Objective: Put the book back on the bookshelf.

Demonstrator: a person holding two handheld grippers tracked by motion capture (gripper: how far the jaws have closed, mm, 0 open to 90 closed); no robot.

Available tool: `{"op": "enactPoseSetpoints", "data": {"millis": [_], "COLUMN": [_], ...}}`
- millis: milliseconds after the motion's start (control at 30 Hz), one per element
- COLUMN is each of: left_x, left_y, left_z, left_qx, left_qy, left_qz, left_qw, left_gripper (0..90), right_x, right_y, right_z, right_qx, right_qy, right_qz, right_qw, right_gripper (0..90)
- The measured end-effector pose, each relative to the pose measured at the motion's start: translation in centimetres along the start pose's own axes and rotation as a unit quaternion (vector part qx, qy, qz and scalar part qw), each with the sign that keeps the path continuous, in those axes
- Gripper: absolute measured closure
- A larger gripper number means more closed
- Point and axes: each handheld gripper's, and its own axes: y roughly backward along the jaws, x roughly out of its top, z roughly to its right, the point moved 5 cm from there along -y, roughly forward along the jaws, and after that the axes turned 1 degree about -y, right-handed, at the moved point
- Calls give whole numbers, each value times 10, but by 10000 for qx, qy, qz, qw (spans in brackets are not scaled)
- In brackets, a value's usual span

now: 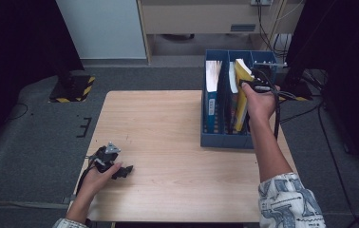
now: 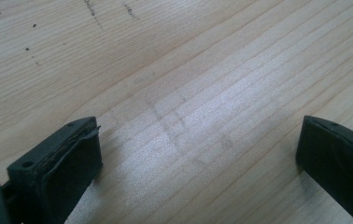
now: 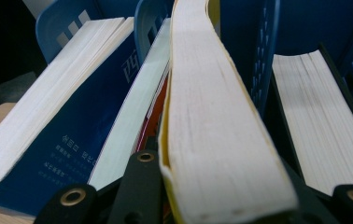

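One book to go by the look of it: my right gripper (image 1: 258,87) has its fingers clamped on the yellow book (image 3: 221,121), half lowered into the blue file rack (image 1: 225,138) at upper right. Other books already stand inside. My left gripper (image 1: 116,168), fingers apart, idles on the table (image 1: 168,142) at lower left.

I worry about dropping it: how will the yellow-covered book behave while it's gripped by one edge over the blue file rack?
The yellow-covered book looks thick, so probably heavy for a pinch by the right gripper. Its soft cover and pages curve along their length, so it will likely flex and sag rather than stay stiff. Leaning among other books in the blue file rack, it may snag.
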Motion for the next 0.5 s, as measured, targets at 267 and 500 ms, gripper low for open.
{"op": "enactPoseSetpoints", "data": {"millis": [267,500], "left_x": [0,0], "left_y": [0,0], "left_z": [0,0], "left_qx": [1,-3], "left_qy": [-3,-5], "left_qz": [2,1], "left_qw": [10000,10000], "left_gripper": [0,0], "right_x": [-6,-11], "right_y": [-5,-8], "right_z": [3,3], "right_qx": [-24,-9], "right_qy": [-39,-41], "right_qz": [-23,-64], "right_qw": [10000,10000], "right_gripper": [741,740]}}
